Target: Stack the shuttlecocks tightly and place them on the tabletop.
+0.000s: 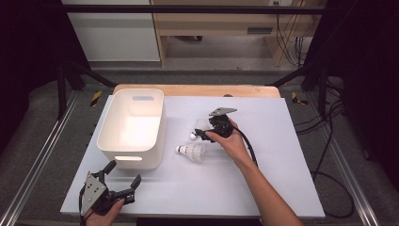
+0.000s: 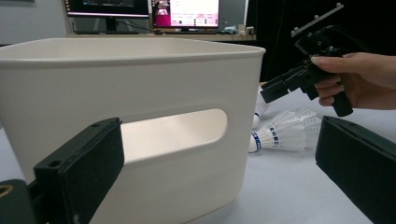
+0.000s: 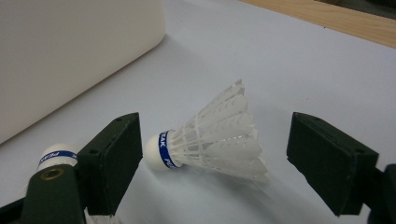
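Observation:
Two white feather shuttlecocks with blue-banded corks lie on the white table sheet (image 1: 263, 179), right of a white bin (image 1: 131, 125). One shuttlecock (image 3: 210, 140) lies on its side between the jaws of my right gripper (image 3: 215, 135); the jaws stand apart on either side and do not touch it. The second shuttlecock (image 1: 192, 151) lies just nearer me, and its cork (image 3: 55, 156) peeks out behind one jaw. In the high view my right gripper (image 1: 200, 133) points left towards the bin. My left gripper (image 1: 125, 172) rests open near the front left corner, facing the bin's handle slot (image 2: 177, 133), with nothing between its jaws.
The bin (image 2: 140, 102) is tall and stands close in front of the left gripper. A wooden strip (image 1: 197, 90) runs along the table's far edge. Bare sheet stretches to the right of the shuttlecocks and along the front edge.

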Action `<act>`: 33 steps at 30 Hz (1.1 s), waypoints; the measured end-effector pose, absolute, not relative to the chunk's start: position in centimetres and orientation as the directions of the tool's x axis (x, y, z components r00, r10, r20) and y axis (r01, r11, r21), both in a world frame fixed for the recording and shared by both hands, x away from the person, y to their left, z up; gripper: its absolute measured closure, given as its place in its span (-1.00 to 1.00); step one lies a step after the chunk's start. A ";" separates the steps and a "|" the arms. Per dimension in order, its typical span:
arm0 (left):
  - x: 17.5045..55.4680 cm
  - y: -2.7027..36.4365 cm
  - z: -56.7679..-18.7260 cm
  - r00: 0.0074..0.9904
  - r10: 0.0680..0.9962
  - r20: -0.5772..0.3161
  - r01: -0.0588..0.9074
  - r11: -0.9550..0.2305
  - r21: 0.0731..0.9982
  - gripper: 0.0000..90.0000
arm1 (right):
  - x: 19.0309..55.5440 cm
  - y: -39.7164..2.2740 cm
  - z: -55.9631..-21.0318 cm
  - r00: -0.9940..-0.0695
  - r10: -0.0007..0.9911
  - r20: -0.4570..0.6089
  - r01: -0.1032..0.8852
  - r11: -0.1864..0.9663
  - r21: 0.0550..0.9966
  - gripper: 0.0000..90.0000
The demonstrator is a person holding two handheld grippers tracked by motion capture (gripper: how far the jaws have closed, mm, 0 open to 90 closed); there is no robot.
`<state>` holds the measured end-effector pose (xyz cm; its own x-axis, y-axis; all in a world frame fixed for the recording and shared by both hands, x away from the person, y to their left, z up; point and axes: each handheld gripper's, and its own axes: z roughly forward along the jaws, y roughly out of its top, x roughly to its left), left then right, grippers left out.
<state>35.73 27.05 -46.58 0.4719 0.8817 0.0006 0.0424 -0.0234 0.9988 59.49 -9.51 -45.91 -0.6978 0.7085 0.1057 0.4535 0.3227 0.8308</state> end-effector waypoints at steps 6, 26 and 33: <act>35.2 27.2 -46.8 0.445 0.895 -0.033 0.057 0.009 0.998 -0.97 | 59.6 -9.7 -46.1 -0.712 0.695 0.104 0.446 0.333 0.831 -0.58; 35.3 27.3 -47.3 0.411 0.911 -0.038 0.074 0.009 0.997 -0.97 | 59.8 -10.0 -46.9 -0.750 0.655 0.090 0.432 0.382 0.817 -0.19; 35.2 27.5 -47.2 0.411 0.911 -0.037 0.070 0.009 0.997 -0.97 | 59.4 -9.7 -47.1 -0.771 0.634 0.063 0.408 0.416 0.813 0.02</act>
<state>35.23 27.47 -47.17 0.4111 0.9108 -0.0374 0.0705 0.0092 0.9975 59.38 -9.73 -47.10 -0.7709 0.6339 0.0625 0.4078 0.4157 0.8130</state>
